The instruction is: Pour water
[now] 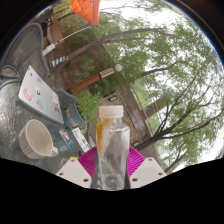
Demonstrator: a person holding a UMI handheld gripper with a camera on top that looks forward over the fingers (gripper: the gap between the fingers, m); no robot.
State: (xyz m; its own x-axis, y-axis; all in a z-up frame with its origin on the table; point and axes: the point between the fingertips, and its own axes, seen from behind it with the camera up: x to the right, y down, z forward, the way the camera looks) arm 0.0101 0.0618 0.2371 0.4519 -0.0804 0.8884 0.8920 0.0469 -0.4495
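The gripper [111, 165] is clamped on a clear plastic water bottle with an orange cap [111, 148], both pink pads pressing its sides. Just beside it, a white ceramic cup [36, 140] stands on the glass table [20, 105], near a white card [38, 95].

A white card [37, 96] lies near trees [165, 90].

Clear glossy plastic bottle [112, 150], white glazed cup [37, 139]

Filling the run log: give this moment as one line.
phase: bottle held | gripper: shut on clear bottle | bottle: upright, capped | white cup: on table, beside the jaws | pouring: not yet
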